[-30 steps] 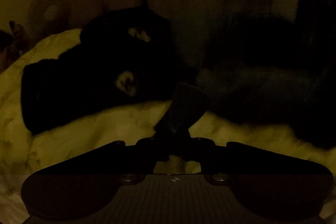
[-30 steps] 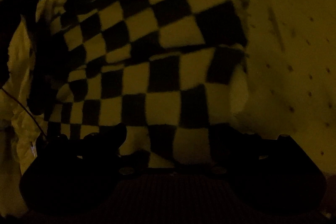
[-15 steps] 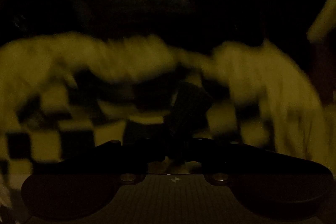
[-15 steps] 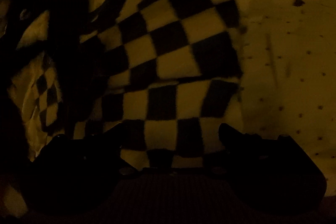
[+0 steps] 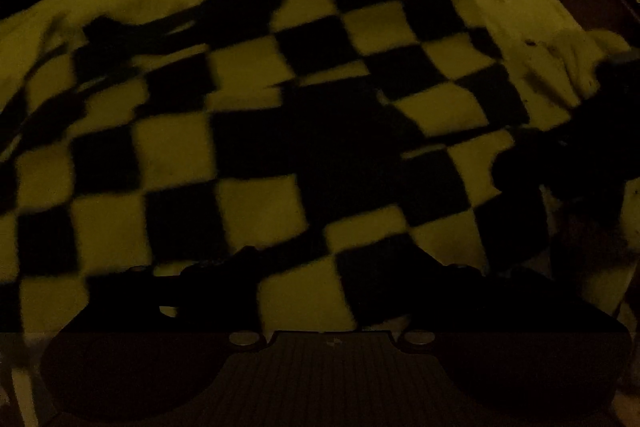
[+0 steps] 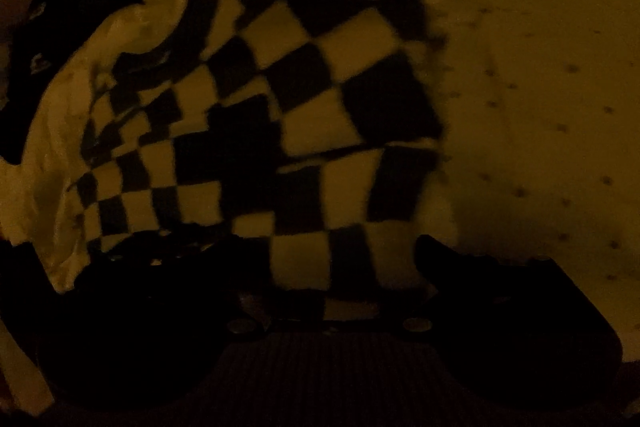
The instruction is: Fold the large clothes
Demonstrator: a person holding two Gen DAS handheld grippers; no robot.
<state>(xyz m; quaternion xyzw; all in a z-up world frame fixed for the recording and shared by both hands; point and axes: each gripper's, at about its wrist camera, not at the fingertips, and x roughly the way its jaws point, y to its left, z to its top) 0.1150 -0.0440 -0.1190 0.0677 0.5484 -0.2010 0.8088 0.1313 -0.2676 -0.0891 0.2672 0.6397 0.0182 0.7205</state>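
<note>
Left tool (image 5: pixel 336 267) swung from dark pile onto checkered garment (image 5: pixel 280 131), jaws spreading; right tool (image 6: pixel 328 251) spread, narrowing; dotted sheet (image 6: pixel 540 107) beside.

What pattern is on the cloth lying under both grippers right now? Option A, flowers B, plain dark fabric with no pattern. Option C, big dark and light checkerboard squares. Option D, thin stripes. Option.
C: the checkered cloth shows large alternating dark and light squares in both wrist views, spread on a pale bed cover with small dark dots.
</note>
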